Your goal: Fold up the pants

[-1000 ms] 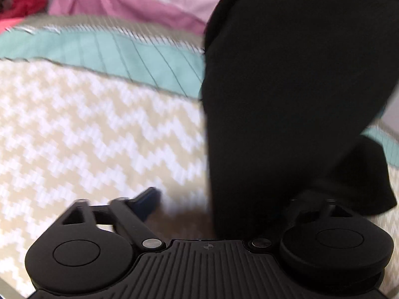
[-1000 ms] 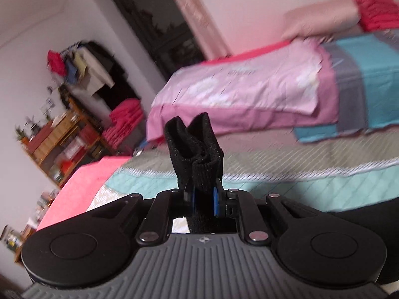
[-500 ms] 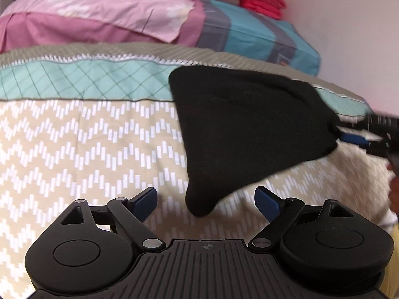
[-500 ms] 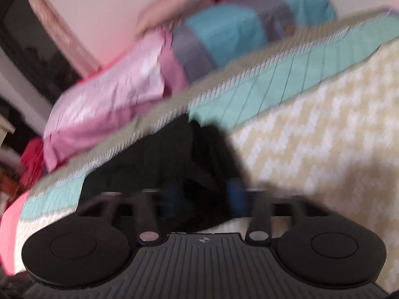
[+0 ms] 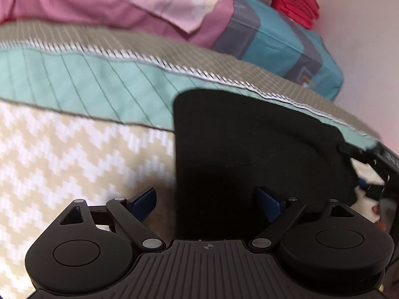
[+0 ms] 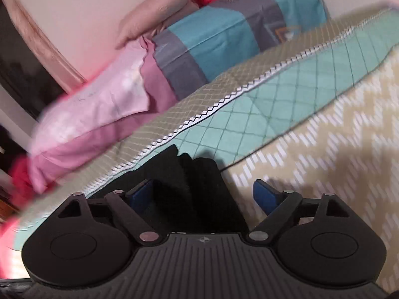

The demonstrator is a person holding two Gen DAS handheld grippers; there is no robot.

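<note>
The black pants [image 5: 249, 149] lie folded flat on the patterned bedspread [image 5: 74, 149]. My left gripper [image 5: 205, 200] is open, its blue pads either side of the near left edge of the pants. My right gripper [image 6: 204, 194] is open too, with a bunched end of the pants [image 6: 194, 182] lying loose between its jaws. The right gripper also shows at the far right of the left wrist view [image 5: 374, 172], at the pants' right edge.
A pink folded quilt [image 5: 112, 2] and a blue-grey one [image 5: 274, 39] with a red cloth stack [image 5: 296, 5] line the back of the bed by the wall. A teal quilted band [image 5: 87, 87] crosses the bedspread behind the pants.
The right gripper has lowered the pants onto the bed and opened, letting go of the bunched end. The pants went from hanging to lying flat. The left gripper stays open.
</note>
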